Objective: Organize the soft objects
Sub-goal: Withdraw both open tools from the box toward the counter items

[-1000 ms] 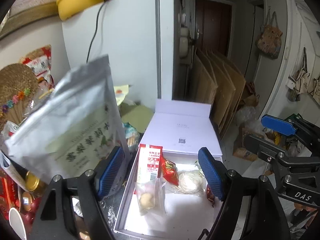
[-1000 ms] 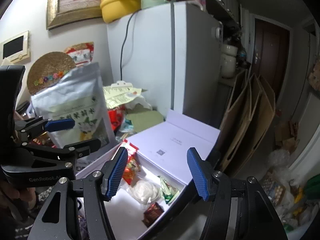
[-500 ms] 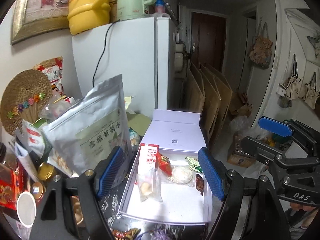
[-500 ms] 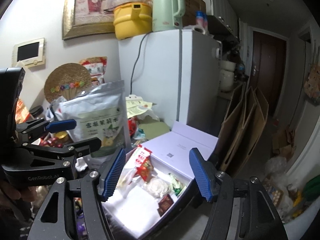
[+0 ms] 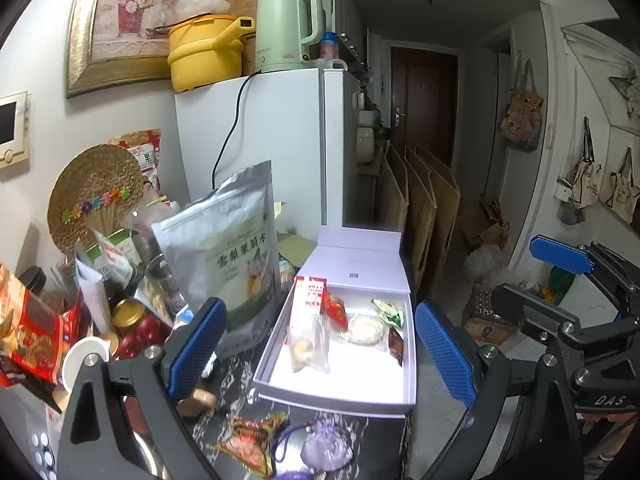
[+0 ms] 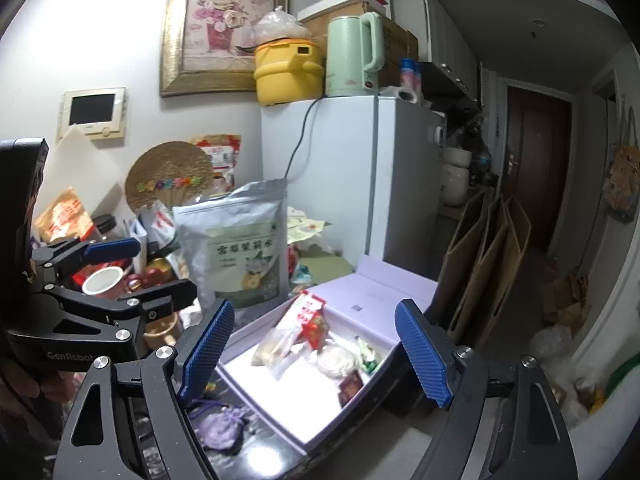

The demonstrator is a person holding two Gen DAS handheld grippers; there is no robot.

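An open white box (image 5: 336,398) (image 6: 264,408) with its lid up holds a clear snack bag (image 5: 306,332) (image 6: 280,348), a red packet (image 5: 334,312), a round white pastry (image 5: 364,326) (image 6: 336,360), a green packet (image 5: 386,308) and a dark packet (image 5: 396,346). A purple drawstring pouch (image 5: 324,446) (image 6: 222,426) and a patterned sachet (image 5: 250,438) lie on the dark table in front of it. My left gripper (image 5: 320,348) (image 6: 136,276) and right gripper (image 6: 316,350) (image 5: 560,280) hover short of the box. Both pairs of jaws are opening, with nothing between them.
A tall silver pouch (image 5: 224,248) (image 6: 236,240) stands left of the box. Jars (image 5: 128,316), a white cup (image 5: 82,360) and packets crowd the table's left. A white fridge (image 5: 280,152) stands behind. Cardboard sheets (image 5: 424,208) lean beyond the table's right edge.
Both grippers have drawn back and a little up from the box, so more of the table shows. Both pairs of jaws stand wider. The silver pouch, tilted earlier, now stands upright.
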